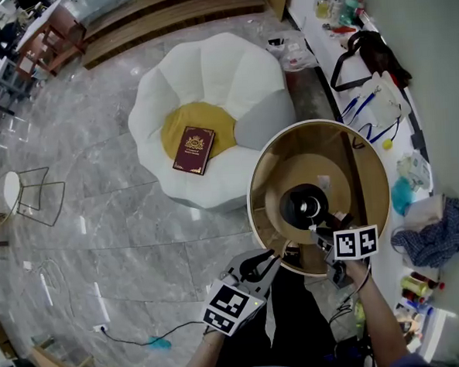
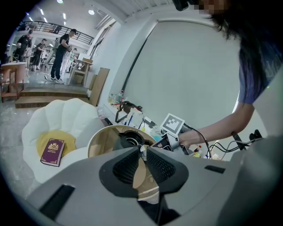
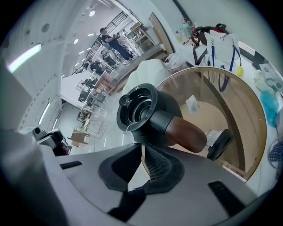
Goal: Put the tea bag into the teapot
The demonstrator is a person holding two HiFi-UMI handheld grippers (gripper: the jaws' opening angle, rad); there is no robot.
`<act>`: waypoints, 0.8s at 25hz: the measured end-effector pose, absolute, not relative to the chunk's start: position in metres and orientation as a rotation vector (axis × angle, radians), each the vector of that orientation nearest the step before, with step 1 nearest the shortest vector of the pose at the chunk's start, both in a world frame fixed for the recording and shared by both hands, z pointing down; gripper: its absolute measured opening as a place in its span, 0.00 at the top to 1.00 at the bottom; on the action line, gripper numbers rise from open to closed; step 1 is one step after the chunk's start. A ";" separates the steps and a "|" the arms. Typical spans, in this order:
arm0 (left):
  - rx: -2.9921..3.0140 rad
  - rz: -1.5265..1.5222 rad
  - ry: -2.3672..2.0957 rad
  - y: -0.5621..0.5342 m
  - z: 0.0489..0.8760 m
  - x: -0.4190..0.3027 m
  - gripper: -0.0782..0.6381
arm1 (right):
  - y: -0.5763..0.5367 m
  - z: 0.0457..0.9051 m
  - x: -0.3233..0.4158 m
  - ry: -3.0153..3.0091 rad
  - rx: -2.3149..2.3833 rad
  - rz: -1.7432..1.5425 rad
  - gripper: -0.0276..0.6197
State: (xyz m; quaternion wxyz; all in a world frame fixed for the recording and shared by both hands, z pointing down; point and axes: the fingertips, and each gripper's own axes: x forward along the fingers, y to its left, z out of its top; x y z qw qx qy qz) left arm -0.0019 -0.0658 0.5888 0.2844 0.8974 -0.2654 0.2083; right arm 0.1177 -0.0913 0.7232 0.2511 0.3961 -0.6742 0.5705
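Right tool [image 3: 140, 152]: mesh-textured pads [image 3: 157, 165] together | round black teapot [image 3: 137, 110] | wooden handle [image 3: 188, 132]

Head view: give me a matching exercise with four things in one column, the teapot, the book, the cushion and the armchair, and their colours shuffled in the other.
Things:
1. teapot
2. book
3. cushion
4. armchair

Colours:
A. yellow
B. white
C. black
D. dark red

Pairs: 1-C, 2-D, 3-A, 4-B
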 end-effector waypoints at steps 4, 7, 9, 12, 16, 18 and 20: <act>2.397 0.557 -0.706 -0.065 0.591 -0.004 0.82 | -0.091 0.721 0.115 -1.844 1.074 1.568 0.93; 2.396 0.558 -0.703 -0.064 0.591 -0.004 0.82 | -0.091 0.716 0.113 -1.862 1.064 1.574 0.93; 2.398 0.559 -0.702 -0.063 0.590 -0.005 0.82 | -0.091 0.711 0.113 -1.872 1.055 1.569 0.93; 2.402 0.557 -0.703 -0.064 0.587 -0.007 0.82 | -0.093 0.701 0.115 -1.887 1.063 1.552 0.93; 2.415 0.546 -0.710 -0.067 0.577 -0.008 0.82 | -0.103 0.681 0.120 -1.917 1.115 1.529 0.93; 2.424 0.532 -0.715 -0.068 0.567 -0.008 0.82 | -0.108 0.668 0.123 -1.931 1.135 1.513 0.93; 2.438 0.523 -0.721 -0.069 0.554 -0.009 0.82 | -0.114 0.651 0.123 -1.956 1.155 1.488 0.93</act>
